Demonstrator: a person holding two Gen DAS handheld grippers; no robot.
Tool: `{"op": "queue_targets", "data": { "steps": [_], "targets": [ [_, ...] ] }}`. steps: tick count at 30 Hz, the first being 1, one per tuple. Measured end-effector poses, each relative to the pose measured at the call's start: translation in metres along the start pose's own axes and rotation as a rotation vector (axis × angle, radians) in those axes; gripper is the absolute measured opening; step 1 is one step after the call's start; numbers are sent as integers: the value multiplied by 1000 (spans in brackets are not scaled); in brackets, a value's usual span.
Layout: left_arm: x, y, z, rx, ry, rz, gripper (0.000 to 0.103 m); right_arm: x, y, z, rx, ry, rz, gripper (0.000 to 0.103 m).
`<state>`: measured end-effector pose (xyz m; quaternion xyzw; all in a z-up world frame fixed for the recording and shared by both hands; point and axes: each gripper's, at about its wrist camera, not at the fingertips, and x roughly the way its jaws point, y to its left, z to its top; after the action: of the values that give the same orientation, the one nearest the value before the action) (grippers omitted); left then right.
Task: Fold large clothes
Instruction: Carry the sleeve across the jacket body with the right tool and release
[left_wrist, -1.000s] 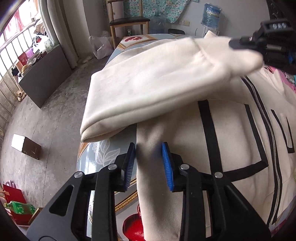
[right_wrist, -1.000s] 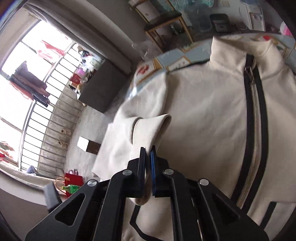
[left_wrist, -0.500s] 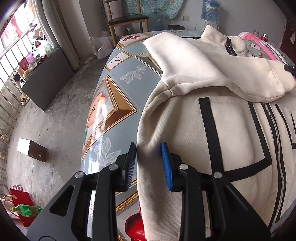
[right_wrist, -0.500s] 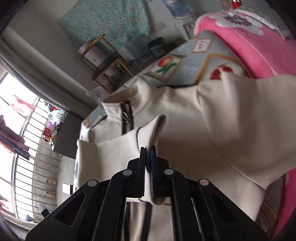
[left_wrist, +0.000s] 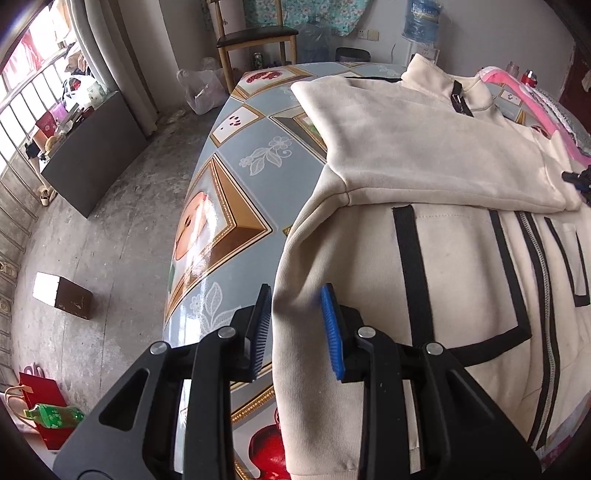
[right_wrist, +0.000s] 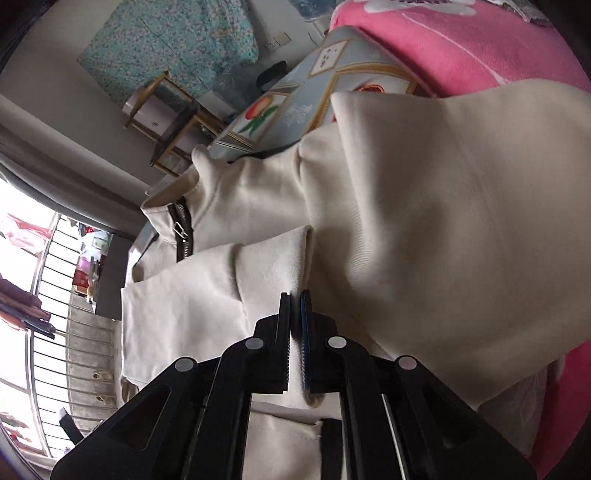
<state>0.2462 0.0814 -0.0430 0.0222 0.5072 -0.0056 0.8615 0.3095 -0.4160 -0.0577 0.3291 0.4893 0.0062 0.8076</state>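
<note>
Lying on one patterned table (left_wrist: 236, 155), one cream jacket (left_wrist: 436, 258) with one sleeve (left_wrist: 424, 147) folded across its chest toward 3 o'clock, left gripper (left_wrist: 295, 325) angled down, jaws apart astride the jacket's side edge, right gripper (right_wrist: 294, 332) clamped on the sleeve's cuff (right_wrist: 273, 266), one pink blanket (right_wrist: 461, 44) at 1 o'clock, one chair (left_wrist: 255, 40) at 12.

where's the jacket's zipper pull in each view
Left wrist view: zipper pull sits upper right, at the cream jacket's collar.
Right wrist view: zipper pull sits left of centre, below the collar, beside the folded sleeve.
Shared landmark: the wooden chair behind the table.
</note>
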Motion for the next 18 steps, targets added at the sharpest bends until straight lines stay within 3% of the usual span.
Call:
{"op": "queue_targets", "data": {
  "steps": [3,8,10,14,18],
  "targets": [
    [-14,4,5,3,-32,-20,27,1,-2,2,-8,14,6,7],
    [-28,15,12,1,-64,2,27,11,9,2,-99,50,-82,8],
    [-26,21,14,-1,-62,18,27,9,18,2,-149,31,-123,7],
    [-20,30,15,7,-50,11,27,-5,28,6,-177,-42,-124,6],
    [-10,31,13,43,-23,-13,27,14,23,3,-201,4,-189,6]
  ]
}}
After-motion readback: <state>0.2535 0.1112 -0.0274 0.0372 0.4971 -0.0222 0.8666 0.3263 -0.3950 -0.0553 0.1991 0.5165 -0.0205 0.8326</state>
